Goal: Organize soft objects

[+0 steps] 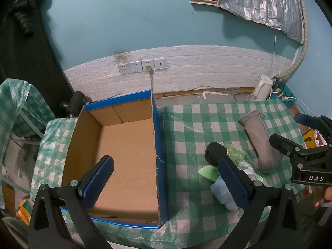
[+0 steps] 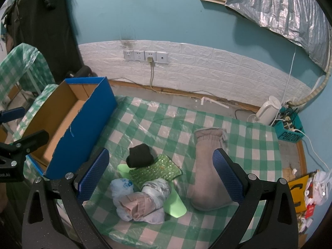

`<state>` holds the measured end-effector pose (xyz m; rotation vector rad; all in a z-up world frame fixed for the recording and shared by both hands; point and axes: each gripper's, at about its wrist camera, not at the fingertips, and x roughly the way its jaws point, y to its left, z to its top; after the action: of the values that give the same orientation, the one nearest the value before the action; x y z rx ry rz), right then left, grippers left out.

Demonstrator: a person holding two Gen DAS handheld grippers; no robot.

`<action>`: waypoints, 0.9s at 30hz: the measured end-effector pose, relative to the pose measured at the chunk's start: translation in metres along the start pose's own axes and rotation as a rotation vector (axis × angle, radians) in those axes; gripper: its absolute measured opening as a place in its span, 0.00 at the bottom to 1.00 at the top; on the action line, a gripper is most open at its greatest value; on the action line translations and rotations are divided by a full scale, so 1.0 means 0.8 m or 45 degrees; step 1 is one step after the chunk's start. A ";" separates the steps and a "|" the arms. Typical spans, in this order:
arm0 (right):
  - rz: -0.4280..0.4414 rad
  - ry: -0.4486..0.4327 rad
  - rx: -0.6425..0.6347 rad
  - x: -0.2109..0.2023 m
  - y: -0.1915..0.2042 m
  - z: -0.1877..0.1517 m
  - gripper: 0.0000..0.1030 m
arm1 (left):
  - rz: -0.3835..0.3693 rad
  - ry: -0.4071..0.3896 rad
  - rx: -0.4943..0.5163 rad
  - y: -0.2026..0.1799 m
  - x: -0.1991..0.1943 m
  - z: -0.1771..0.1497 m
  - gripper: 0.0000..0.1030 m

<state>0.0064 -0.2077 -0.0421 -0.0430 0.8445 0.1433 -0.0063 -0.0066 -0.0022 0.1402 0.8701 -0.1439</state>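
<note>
Soft stuff all sits on the checked tablecloth (image 2: 207,116), right of the cardboard box (image 1: 124,151). Box interior looks empty, nothing sorted yet by my read.

Pile: black sock ball (image 2: 139,155) on top of a green sequined pad (image 2: 155,170), rolled white/beige cloth bundle (image 2: 141,201) in front, touching a pale green flat piece (image 2: 176,204) underneath. Grey mitten (image 2: 207,166) lies just beside the pile, apart from it.

Step in hand, my guess: first pick. Suggest the sock ball, since it's topmost and compact. Come down straight, close across its middle, don't snag the pad under it. Then clear the blue box wall before dropping.

Right gripper (image 2: 160,176): spread wide, holding nothing, hovering over pile and mitten; right finger overlaps the mitten in view, contact unclear.

Left gripper (image 1: 164,182): also wide open, empty, straddling the box's right wall.
</note>
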 end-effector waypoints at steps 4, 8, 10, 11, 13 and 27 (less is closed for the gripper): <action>0.000 0.003 0.000 0.000 -0.002 -0.003 0.97 | 0.001 0.000 0.001 0.000 0.000 0.000 0.99; -0.001 0.003 0.000 0.001 -0.002 -0.002 0.97 | 0.000 0.001 0.002 -0.003 0.000 -0.003 0.99; 0.000 0.004 0.000 0.001 -0.002 -0.002 0.97 | 0.000 0.002 0.003 -0.003 0.000 -0.003 0.99; -0.001 0.004 0.001 0.001 -0.002 -0.002 0.97 | -0.001 0.003 0.004 -0.004 0.000 -0.005 0.99; -0.001 0.006 -0.001 0.001 -0.002 -0.002 0.97 | 0.000 0.003 0.004 -0.005 0.000 -0.004 0.99; -0.005 0.020 0.002 0.000 -0.004 -0.008 0.97 | -0.028 0.050 -0.004 -0.016 0.007 -0.015 0.99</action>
<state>0.0024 -0.2116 -0.0467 -0.0442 0.8600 0.1389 -0.0140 -0.0175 -0.0147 0.1307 0.9115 -0.1607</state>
